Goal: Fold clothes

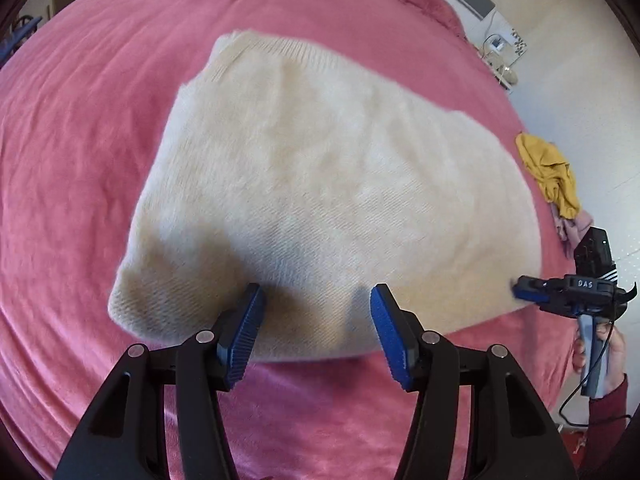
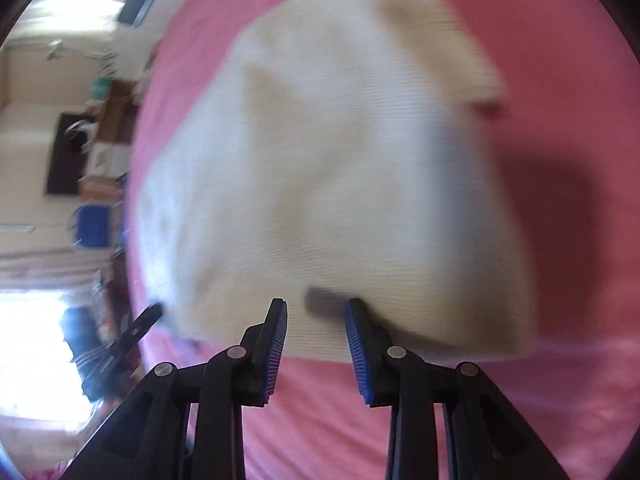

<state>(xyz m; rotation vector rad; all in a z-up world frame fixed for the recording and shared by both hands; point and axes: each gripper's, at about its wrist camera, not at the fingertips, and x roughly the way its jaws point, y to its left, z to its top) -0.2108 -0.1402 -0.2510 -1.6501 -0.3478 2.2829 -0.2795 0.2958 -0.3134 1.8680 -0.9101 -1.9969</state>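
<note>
A cream knitted sweater [image 1: 320, 184] lies folded into a thick, roughly rectangular bundle on the pink bed cover [image 1: 72, 152]. My left gripper [image 1: 316, 296] hovers open over the bundle's near edge, with nothing pinched between its blue pads. The right gripper [image 1: 524, 290] shows at the sweater's right edge, held by a hand [image 1: 616, 352]. In the right wrist view, which is blurred, the right gripper [image 2: 316, 308] points down at the sweater [image 2: 340, 180] near its front edge. Its jaws are closing to a narrow gap and no cloth is between them. The left gripper [image 2: 152, 314] appears at the sweater's left corner.
A crumpled yellow garment [image 1: 548, 172] and a pale mauve one [image 1: 574, 228] lie at the bed's right edge. Beyond the bed cover [image 2: 560, 80] the right wrist view shows room furniture and a blue chair [image 2: 94, 226]. A cable trails from the right gripper's handle.
</note>
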